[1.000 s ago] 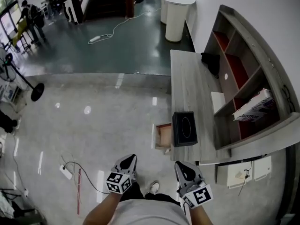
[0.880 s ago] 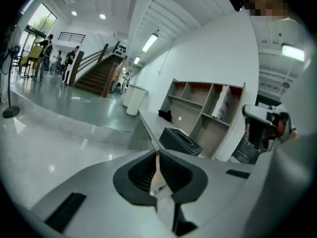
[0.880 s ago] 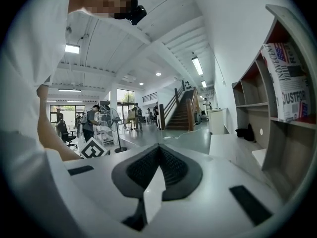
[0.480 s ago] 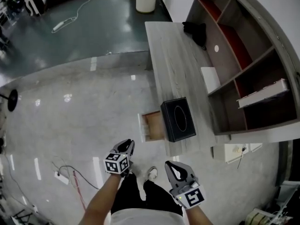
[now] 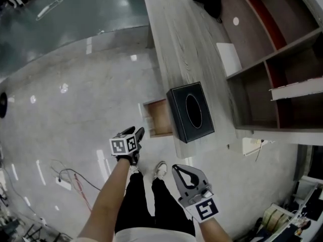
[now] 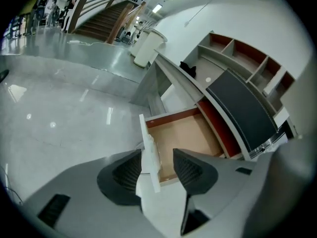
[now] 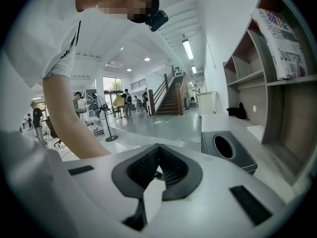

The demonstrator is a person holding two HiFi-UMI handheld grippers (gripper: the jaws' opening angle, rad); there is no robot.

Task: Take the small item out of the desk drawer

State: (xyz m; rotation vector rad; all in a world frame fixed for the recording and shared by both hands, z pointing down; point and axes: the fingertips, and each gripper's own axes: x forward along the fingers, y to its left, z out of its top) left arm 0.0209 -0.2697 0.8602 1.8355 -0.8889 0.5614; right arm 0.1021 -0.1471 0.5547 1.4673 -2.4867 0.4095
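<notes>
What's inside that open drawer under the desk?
The drawer shows only its bare wooden bottom; no small item is visible. Its back part is covered by the desk top, and the drawer front hides the near edge.

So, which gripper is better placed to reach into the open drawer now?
Left. The left gripper is at the open drawer; its jaws have just been opening, the drawer's front panel between them, not gripped. The right gripper is shut and farther back.
</notes>
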